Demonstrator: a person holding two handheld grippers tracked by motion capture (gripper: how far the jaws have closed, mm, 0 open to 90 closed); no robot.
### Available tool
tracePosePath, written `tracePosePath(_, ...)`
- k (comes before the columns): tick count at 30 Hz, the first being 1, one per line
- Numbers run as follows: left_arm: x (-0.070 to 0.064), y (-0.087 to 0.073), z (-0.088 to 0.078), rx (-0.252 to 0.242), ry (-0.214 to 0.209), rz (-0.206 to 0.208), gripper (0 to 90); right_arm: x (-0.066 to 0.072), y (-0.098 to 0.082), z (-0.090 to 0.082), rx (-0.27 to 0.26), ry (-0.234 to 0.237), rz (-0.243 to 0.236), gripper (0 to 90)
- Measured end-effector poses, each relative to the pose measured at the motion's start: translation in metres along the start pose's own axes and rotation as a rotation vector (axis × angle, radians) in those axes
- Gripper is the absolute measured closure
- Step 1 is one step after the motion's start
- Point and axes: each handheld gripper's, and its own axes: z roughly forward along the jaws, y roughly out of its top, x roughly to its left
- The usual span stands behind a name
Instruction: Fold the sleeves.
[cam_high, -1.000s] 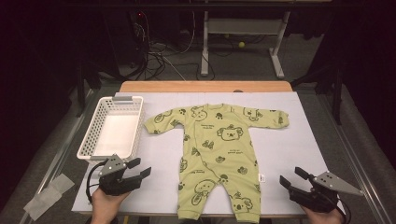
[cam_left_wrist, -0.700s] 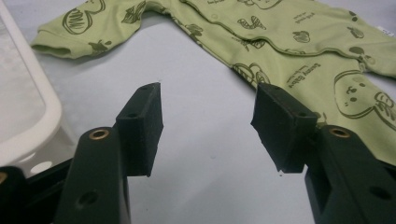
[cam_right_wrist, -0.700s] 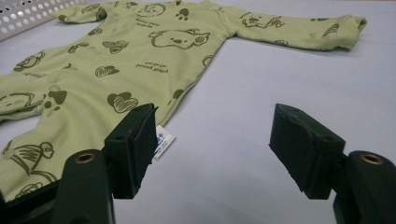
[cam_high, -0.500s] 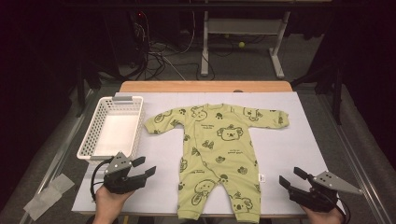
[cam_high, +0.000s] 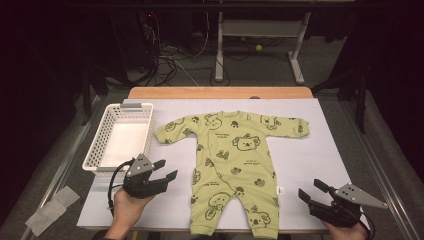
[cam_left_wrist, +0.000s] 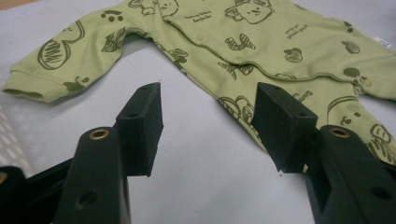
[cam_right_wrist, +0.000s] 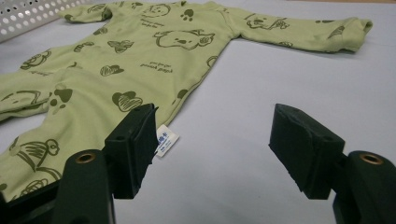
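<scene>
Romper (cam_high: 230, 162) spread flat mid-desk (cam_high: 320, 150) from above, white basket (cam_high: 120, 137) to its left, left tool (cam_high: 166, 170) and right tool (cam_high: 311, 190) released beside its legs, left gripper view, jaws apart over bare desk by a sleeve (cam_left_wrist: 65, 60), right gripper view, jaws apart near the side label (cam_right_wrist: 166, 139).

Green animal-print baby romper (cam_high: 232, 165) flat, face up; sleeves spread; mid-table

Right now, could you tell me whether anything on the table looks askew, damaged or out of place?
Nothing stands out. The green printed baby romper lies flat and spread out on the pale table mat, the white perforated plastic basket sits squarely beside it, and nothing looks spilled or torn.
</scene>
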Motion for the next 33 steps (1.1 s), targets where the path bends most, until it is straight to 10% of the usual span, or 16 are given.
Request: tracePosePath(33, 0.003, 0.047, 0.035, 0.021, -0.010, 0.013, 41.4, 0.000, 0.000, -0.002, -0.018, -0.006, 0.005, 32.6)
